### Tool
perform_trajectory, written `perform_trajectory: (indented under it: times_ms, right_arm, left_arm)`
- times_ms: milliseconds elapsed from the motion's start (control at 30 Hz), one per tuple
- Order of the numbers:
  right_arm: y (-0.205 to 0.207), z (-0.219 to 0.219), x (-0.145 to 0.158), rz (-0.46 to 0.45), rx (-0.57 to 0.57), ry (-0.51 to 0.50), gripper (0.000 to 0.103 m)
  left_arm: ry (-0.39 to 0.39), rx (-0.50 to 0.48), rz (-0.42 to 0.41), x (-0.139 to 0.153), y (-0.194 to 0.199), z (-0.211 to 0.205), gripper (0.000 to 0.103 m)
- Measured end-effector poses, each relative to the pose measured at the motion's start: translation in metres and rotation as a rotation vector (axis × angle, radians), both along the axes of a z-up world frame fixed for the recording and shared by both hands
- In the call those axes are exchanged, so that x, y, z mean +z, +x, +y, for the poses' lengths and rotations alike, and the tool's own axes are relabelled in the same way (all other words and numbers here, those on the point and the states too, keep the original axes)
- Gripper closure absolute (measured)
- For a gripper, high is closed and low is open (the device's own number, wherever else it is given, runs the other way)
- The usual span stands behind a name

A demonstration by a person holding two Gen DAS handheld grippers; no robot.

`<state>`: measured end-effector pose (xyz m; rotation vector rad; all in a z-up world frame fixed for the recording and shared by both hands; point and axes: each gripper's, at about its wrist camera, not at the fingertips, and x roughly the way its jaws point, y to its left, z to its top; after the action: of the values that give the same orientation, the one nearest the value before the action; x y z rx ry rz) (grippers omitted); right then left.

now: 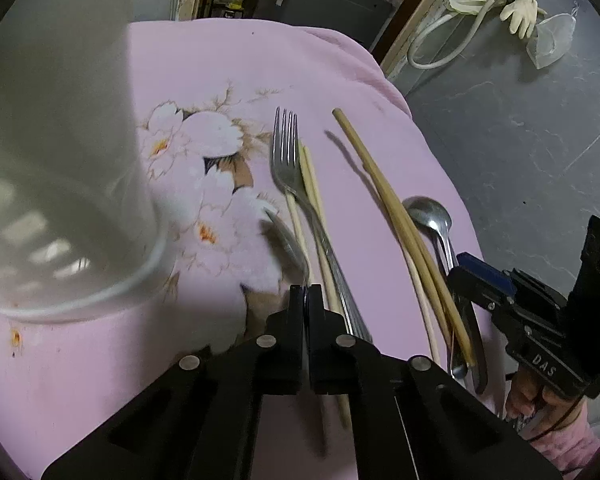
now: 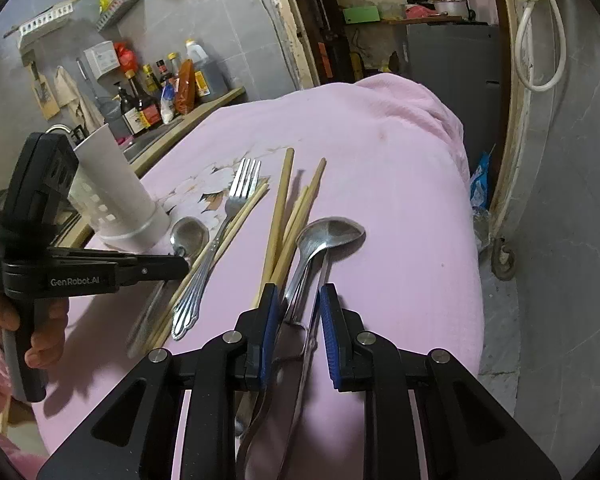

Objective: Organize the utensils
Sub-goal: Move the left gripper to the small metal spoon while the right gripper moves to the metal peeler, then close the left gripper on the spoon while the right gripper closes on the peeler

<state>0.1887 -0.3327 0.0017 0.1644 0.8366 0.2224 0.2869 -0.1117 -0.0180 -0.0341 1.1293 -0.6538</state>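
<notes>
Utensils lie on a pink flowered cloth [image 1: 260, 60]. A fork [image 1: 288, 160] lies over a pair of thin chopsticks [image 1: 312, 184]. Thicker chopsticks [image 1: 384, 196] lie beside a steel spoon [image 1: 428, 212]. A second spoon [image 2: 188, 236] lies left of the fork [image 2: 236, 200]. A white perforated utensil holder [image 2: 112, 192] stands at the left. My left gripper [image 1: 305, 292] is shut, its tips at this spoon's neck [image 1: 288, 244]; I cannot tell whether it grips it. My right gripper [image 2: 298, 296] is open around the handles of the two stacked spoons [image 2: 332, 232].
A counter with sauce bottles [image 2: 156, 92] and a sink lies beyond the table's left side. The cloth drops off at the right to a grey floor [image 1: 520, 140] with a hose and gloves [image 1: 500, 0]. A doorway stands behind.
</notes>
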Motion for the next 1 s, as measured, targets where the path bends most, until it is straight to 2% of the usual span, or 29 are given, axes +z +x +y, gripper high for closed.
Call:
perform_trajectory:
  times_ms: [100, 300, 467, 767, 1000]
  right_arm:
    - [0.0, -0.001, 0.001, -0.001, -0.001, 0.005, 0.085]
    - [-0.005, -0.003, 0.008, -0.043, -0.037, -0.053, 0.085]
    - [0.001, -0.001, 0.001, 0.0, -0.033, -0.08, 0.085]
    - [0.011, 0.02, -0.002, 0.013, 0.019, -0.16, 0.084]
    - [0.005, 0.021, 0.001, 0.036, 0.034, -0.145, 0.084]
  left_arm:
    - [-0.013, -0.006, 0.004, 0.001, -0.007, 0.004, 0.102]
    - [-0.019, -0.008, -0.011, 0.003, -0.019, 0.011, 0.103]
    - [-0.027, -0.007, -0.013, 0.003, -0.022, 0.015, 0.103]
    - [-0.047, -0.006, -0.006, 0.003, -0.021, 0.016, 0.103]
    - [-0.056, -0.008, -0.001, 0.003, -0.021, 0.018, 0.102]
